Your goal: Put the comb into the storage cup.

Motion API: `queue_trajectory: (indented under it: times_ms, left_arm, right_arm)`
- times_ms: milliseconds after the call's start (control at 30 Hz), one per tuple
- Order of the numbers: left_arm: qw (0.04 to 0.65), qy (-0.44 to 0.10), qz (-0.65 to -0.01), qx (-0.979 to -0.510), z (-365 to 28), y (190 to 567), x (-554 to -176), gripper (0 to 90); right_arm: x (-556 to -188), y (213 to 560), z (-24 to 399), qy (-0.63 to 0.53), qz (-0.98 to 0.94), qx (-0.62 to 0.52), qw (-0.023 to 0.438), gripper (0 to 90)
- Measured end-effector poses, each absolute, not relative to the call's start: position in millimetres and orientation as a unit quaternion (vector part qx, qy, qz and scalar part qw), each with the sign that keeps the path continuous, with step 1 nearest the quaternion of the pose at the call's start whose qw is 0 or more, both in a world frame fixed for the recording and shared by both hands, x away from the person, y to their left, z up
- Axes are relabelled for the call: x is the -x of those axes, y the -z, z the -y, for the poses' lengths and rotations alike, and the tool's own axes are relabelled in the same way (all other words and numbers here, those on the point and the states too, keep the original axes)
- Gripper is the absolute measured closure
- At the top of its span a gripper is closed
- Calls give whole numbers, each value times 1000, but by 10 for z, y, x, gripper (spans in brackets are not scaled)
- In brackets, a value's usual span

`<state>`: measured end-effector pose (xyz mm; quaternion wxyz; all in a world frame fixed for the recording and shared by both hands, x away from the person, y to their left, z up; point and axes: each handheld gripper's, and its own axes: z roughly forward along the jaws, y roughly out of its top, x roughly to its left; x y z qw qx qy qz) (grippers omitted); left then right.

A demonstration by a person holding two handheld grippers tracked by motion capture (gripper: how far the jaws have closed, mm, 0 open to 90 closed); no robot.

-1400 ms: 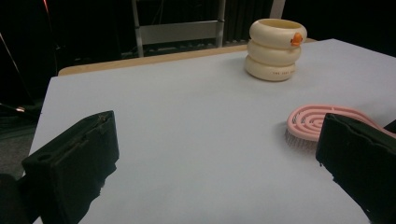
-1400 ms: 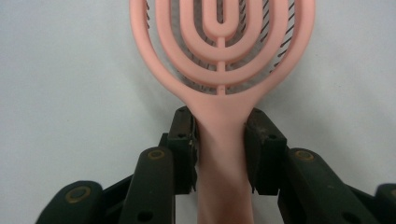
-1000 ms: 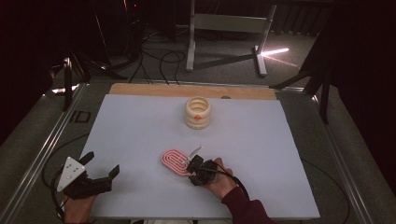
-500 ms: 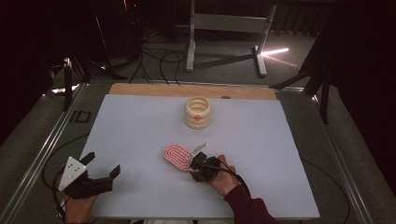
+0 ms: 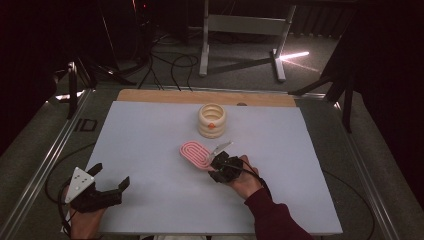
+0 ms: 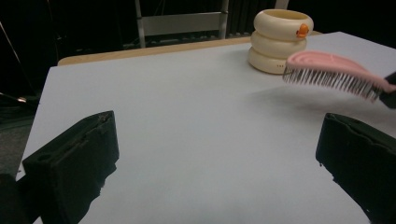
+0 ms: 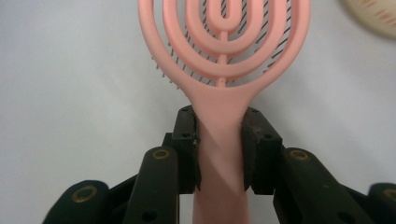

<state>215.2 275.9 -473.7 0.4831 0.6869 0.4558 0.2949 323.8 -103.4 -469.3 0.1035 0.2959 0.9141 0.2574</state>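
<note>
Right gripper (image 7: 219, 140) jaws clamped on pink hairbrush (image 7: 224, 60) handle, brush head held beyond them, left gripper (image 5: 107, 187) jaws spread wide, nothing gripped between.

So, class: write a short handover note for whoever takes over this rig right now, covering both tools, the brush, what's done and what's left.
Right tool: shut on the pink brush at its handle, bristles down, lifted clear of the table.
Left tool: open, empty, resting at the near left.
Cream holder: upright at the far centre, apart from the brush.
Done: brush picked up.
Left: probably carry it to the holder and set it down.
</note>
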Motion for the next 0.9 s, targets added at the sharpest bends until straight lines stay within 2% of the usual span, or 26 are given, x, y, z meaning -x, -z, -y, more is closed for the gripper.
queue_trajectory:
  times_ms: [367, 900]
  left_arm:
    - [486, -287, -465, -682, -2768, 4730, -2183, 0]
    - [492, -268, -474, -679, -2756, 4699, -2266, 0]
  right_arm:
    - [-3457, 4608, 1244, -294, -896, -316, 104, 702]
    - [-3631, 4183, 1244, -302, -900, -269, 165, 702]
